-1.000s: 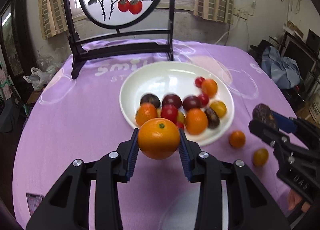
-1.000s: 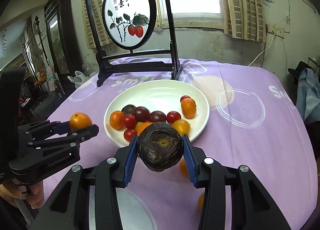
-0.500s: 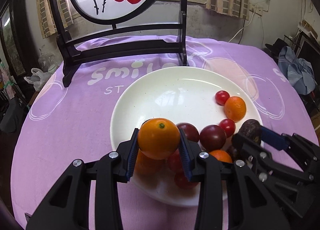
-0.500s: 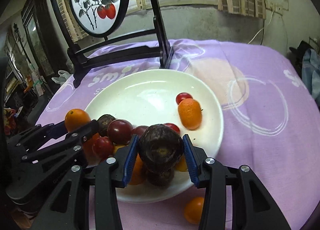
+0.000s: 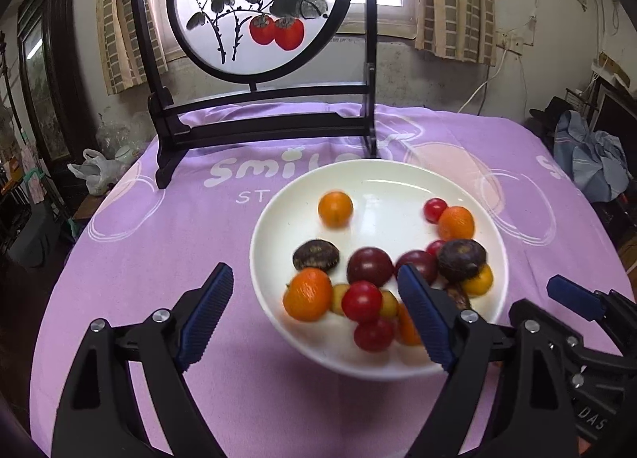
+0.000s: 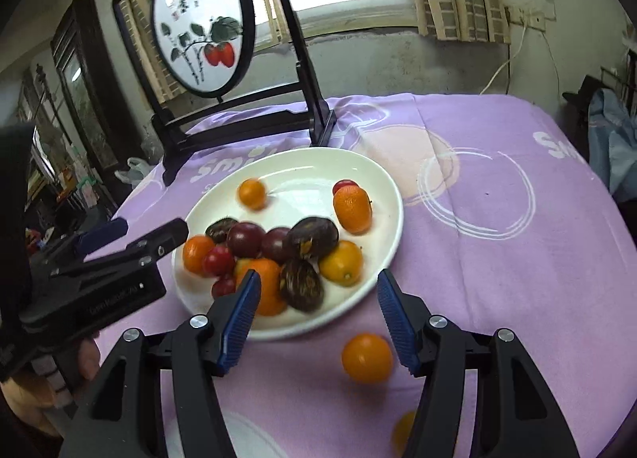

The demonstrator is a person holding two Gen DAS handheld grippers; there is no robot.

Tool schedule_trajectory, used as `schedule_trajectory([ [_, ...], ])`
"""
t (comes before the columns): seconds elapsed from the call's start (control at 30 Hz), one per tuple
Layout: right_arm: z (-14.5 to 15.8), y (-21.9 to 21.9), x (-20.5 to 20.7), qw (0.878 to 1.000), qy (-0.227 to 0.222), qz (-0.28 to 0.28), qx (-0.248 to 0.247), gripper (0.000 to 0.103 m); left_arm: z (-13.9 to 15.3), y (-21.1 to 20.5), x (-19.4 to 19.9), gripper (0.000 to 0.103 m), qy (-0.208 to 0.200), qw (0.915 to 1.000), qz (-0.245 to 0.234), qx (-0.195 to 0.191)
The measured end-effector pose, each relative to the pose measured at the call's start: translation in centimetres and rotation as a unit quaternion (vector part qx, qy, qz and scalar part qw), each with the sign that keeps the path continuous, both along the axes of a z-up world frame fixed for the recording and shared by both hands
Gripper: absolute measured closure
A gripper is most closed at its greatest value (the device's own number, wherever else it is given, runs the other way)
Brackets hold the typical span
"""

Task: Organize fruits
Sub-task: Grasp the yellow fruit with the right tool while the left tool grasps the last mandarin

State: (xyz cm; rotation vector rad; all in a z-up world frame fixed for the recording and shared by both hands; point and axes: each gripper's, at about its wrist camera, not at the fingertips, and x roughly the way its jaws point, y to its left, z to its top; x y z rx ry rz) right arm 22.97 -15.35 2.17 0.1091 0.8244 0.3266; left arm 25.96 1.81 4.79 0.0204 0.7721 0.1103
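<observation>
The left hand-held gripper point(image 5: 316, 314) is hovering over the near left rim of the white plate point(image 5: 286, 215), its jaws spread wide with nothing between them; the right hand-held gripper point(image 6: 318, 312) is hanging over the near edge of the same plate point(image 6: 392, 195), likewise spread wide and carrying nothing; each tool is showing at the edge of the other's view. The plate is sitting on the desk point(image 5: 159, 259), which is wearing a purple cloth printed with white lettering and rings. Inside the plate a small orange fruit point(image 5: 335, 209) is lying apart toward the far side, slightly blurred; a red cherry tomato point(image 5: 434, 209) and an oval orange fruit point(image 5: 456, 222) are touching near the right rim. Toward the near side a cluster is crowding together: a dark brown fruit point(image 5: 315, 255), two plum-coloured fruits point(image 5: 369, 266), another dark purple-brown fruit point(image 5: 462, 259) sitting on top of its neighbours, a larger orange fruit point(image 5: 307, 293) and red tomatoes point(image 5: 361, 301). Off the plate, an orange fruit point(image 6: 367, 357) is lying on the cloth just beside the near rim, between the right tool's fingers in that view; a second one point(image 6: 403, 432) is peeking out behind the right finger. A black-framed round screen point(image 5: 260, 8) painted with red persimmons is standing upright at the far side of the desk.
</observation>
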Motion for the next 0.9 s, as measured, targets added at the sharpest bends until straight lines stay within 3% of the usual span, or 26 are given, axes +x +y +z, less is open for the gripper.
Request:
schedule_trajectory([
  [0.27,-0.4,-2.1,-6.3,0.999,-0.004,0.018,-0.031,0.041,-0.2,-1.5,-5.2,0.016,0.010,0.9998,-0.013,-0.008],
  [0.47,-1.7,-5.5,-9.9,0.999,0.002,-0.005,-0.039,0.039,-1.9,-3.0,-9.4,0.014,0.037,0.9985,-0.028,-0.029],
  [0.63,-3.5,-7.7,-10.9,0.998,0.024,-0.028,-0.052,0.039,-4.4,-4.4,-11.4,0.014,0.059,0.9963,-0.044,-0.046],
  [0.9,-5.8,-6.8,-10.5,0.996,0.055,-0.019,-0.074,0.039,-7.4,-5.0,-11.3,0.014,0.085,0.9942,-0.059,-0.031],
])
